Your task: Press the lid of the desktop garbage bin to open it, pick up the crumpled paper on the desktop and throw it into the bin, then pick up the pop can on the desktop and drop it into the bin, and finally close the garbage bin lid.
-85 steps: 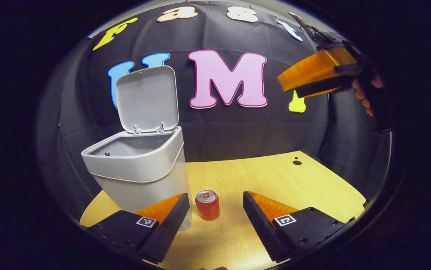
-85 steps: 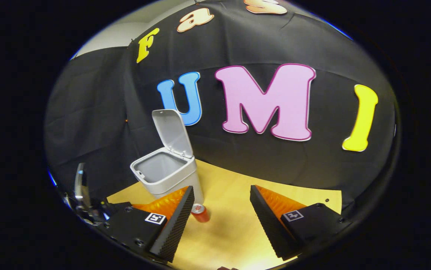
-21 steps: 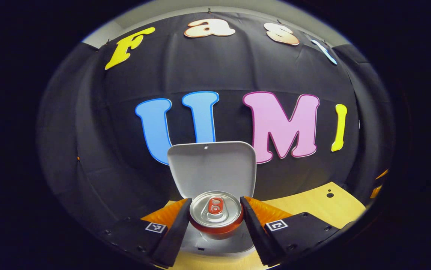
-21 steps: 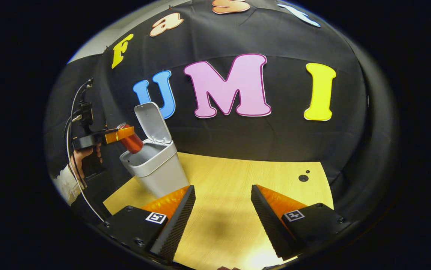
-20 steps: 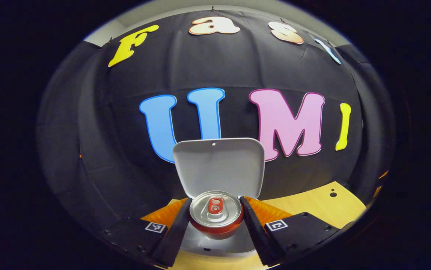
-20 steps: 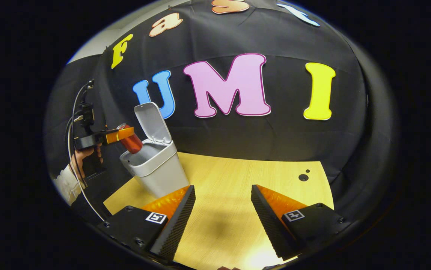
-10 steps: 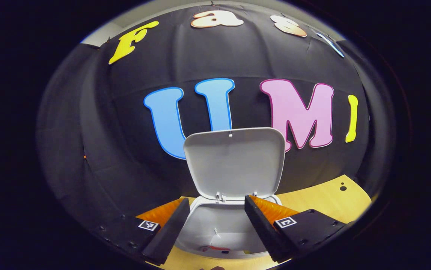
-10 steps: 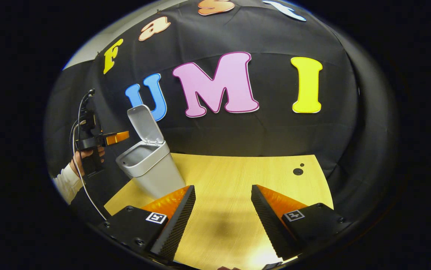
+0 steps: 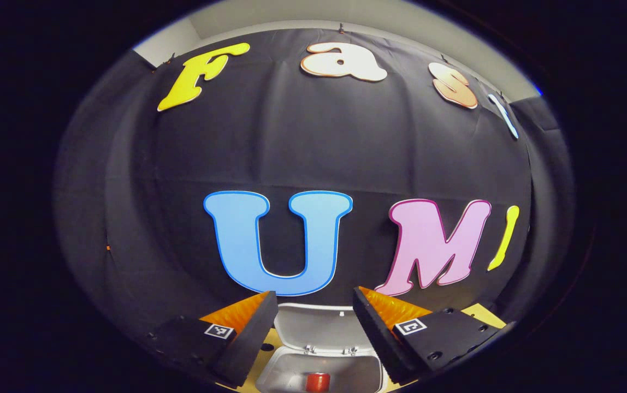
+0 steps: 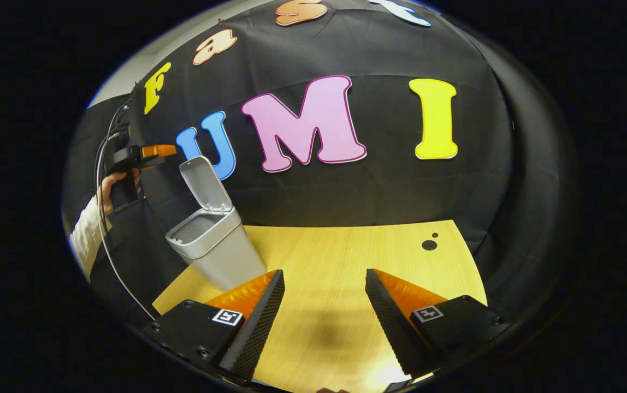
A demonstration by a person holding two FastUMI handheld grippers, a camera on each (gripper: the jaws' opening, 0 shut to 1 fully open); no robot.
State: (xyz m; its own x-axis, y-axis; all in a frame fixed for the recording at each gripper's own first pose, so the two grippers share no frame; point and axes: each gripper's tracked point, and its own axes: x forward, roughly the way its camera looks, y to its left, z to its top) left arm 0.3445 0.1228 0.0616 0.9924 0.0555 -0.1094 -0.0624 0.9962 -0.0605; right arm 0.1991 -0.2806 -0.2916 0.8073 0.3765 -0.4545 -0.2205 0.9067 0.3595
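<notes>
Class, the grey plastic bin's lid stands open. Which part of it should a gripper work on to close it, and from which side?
Push on the free top edge of the raised grey plastic lid, from behind and above. It hinges at the grey bin's rear rim, so the top edge likely swings easiest; the left gripper hangs nearest.

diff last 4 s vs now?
Left claw took the pop can off the desk, carried it over the bin, let go, then rose; can now lies inside. Unchanged: lid up, right claw open above the desk.
</notes>
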